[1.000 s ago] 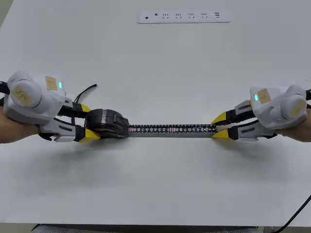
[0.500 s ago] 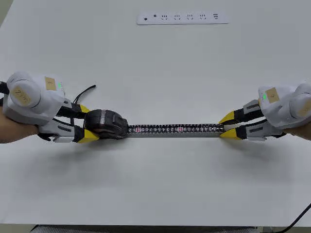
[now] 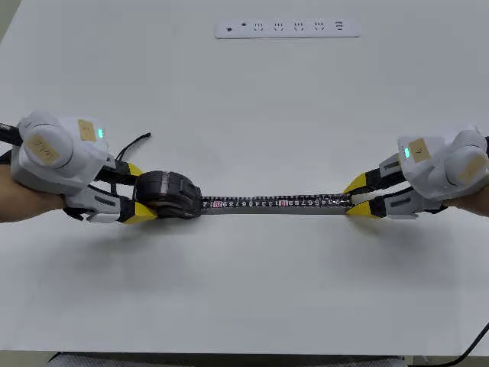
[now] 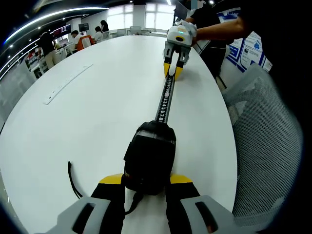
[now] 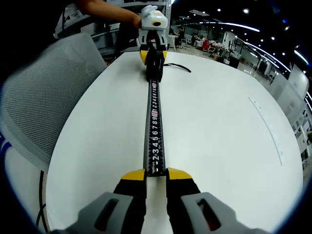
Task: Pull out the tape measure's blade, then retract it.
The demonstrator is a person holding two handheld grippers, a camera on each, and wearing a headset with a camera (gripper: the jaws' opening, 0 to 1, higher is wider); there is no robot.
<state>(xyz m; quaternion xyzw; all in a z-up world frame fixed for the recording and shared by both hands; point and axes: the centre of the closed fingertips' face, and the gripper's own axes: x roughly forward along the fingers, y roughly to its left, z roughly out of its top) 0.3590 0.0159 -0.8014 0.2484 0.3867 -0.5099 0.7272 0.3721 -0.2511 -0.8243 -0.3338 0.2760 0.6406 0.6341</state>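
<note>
The tape measure [image 3: 170,195] lies on the white tabletop [image 3: 244,115] about midway between its near and far edges, toward the left edge, with its blade [image 3: 275,203] drawn out flat and straight toward the right edge. The left gripper [image 4: 146,179] has its jaws closed snugly around the dark case from behind. The right gripper [image 5: 156,174] has its jaws nearly together and pinches the blade's free end. A power strip [image 3: 286,28] sits well apart by the far edge. The pull-out looks largely made, so the return is likely next. To do it well, the left gripper should hold the case steady and flat against the tabletop. The right one should carry the tip back along the blade's own line, low and level, so the spring cannot snatch it. Letting go early risks the blade whipping or kinking; any sideways drift would twist it.
</note>
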